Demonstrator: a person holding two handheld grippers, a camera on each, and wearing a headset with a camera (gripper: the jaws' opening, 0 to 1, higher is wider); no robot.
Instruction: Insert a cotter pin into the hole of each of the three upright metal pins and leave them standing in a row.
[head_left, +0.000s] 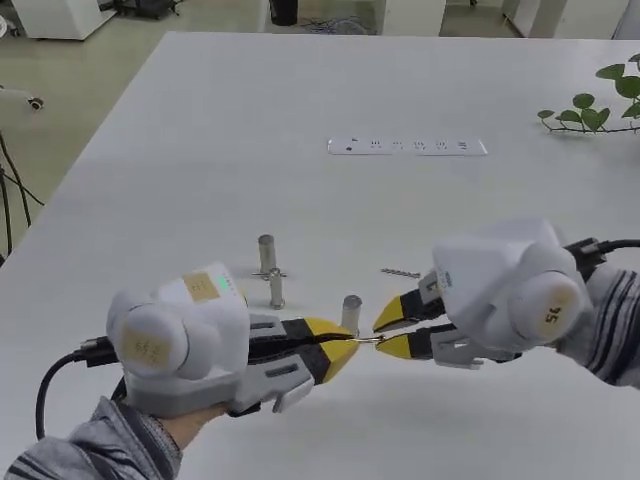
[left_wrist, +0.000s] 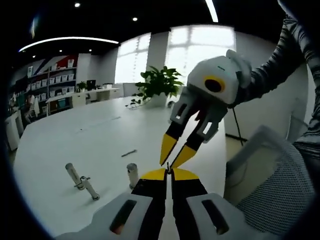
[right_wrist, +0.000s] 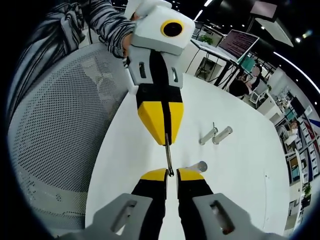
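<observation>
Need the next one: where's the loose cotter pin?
Head view: the loose cotter pin lies on the table, right of the metal pins, just beyond the right gripper.

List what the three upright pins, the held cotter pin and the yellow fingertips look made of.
Upright pins: bare metal, probably steel, going by the dull silver-grey sheen.
Cotter pin in the left gripper: thin bright wire, so metal, but the alloy is unclear.
Yellow fingertips: matte yellow over black bodies. They could be plastic or rubber; I cannot tell which.
</observation>
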